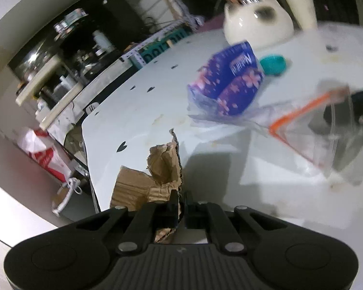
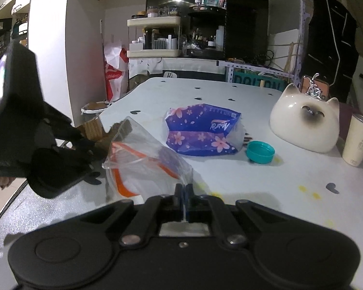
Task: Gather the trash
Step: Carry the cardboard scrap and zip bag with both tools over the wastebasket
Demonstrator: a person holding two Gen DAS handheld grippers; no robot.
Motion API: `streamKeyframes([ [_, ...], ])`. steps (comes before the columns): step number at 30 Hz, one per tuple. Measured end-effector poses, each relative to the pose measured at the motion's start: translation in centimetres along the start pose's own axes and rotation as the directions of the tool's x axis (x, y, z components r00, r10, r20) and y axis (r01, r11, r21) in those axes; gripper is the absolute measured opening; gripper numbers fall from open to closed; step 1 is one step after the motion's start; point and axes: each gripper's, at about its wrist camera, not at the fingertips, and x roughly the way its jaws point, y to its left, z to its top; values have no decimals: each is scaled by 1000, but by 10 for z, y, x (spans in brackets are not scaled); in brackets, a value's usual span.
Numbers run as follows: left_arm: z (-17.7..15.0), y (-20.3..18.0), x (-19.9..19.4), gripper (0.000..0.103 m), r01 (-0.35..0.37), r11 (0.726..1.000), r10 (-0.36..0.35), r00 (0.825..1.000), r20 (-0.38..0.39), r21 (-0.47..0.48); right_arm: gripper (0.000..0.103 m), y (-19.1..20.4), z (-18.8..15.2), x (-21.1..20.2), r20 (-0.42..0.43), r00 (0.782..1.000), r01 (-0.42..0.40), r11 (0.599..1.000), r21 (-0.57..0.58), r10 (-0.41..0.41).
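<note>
Two grippers are at work over the white table (image 2: 230,91), and the collecting looks barely begun. At the left of the right-wrist view, the left gripper (image 1: 180,197) reaches in from the frame's edge; its own camera shows its jaws pressed together on a torn piece of brown cardboard (image 1: 162,162), low in the middle of that frame. Just right of it, at bottom centre, the right gripper (image 2: 183,191) pinches the edge of a clear zip bag (image 2: 142,162) with an orange seal, its mouth gaping toward the cardboard. Nothing can be seen inside the bag yet. Further right, a purple flowered wrapper (image 2: 200,130) and a teal bottle cap (image 2: 260,151) still lie loose on the table, both apparently left to gather. At far right sit a ceramic cat (image 2: 305,123) and a cup (image 2: 358,140).
</note>
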Motion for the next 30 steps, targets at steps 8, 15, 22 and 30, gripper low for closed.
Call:
streamKeyframes([
  [8,-14,15,-45,4,27,991,-15,996,90,-133,1,1,-3,0,1,1000,8,1000,25,-8],
  [15,-40,30,-83,4,52,944,-4,989,147,-325,1,7,-6,-10,22,1000,20,997,74,-22],
  [22,-64,38,-120,4,97,896,-12,981,194,-433,1,25,-9,-37,54,997,46,991,127,-53],
  [30,-87,44,-162,4,114,870,2,972,235,-480,1,46,-20,-83,66,992,96,984,151,-107],
])
